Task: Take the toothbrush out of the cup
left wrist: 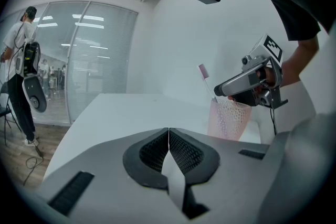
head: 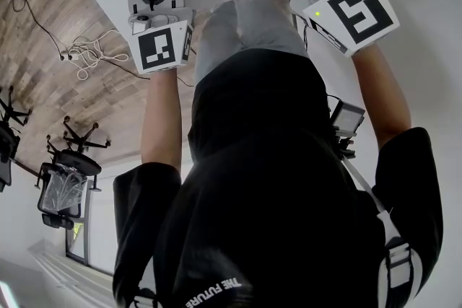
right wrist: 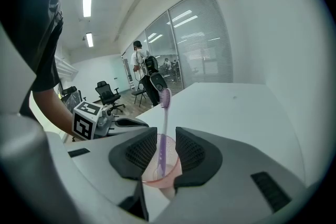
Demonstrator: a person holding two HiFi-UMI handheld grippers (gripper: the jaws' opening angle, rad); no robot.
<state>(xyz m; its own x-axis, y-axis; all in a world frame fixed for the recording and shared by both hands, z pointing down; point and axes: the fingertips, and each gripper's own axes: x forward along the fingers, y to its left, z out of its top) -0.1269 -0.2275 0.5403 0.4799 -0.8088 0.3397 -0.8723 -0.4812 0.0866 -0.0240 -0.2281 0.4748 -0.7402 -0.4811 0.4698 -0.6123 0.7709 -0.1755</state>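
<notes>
Wide bare table all round cup; edges well off, free room on every side. Toothbrush in cup, head up. Right gripper over cup: jaws apart, flanking handle, a gap each side. Left gripper well apart from cup: jaws closed together, holding nothing.

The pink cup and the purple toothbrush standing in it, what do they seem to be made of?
The pink cup is probably translucent plastic: light passes through its wall, which carries a fine dotted texture. The purple toothbrush looks like smooth, slightly glossy plastic in the handle; its bristles are too small to judge.
</notes>
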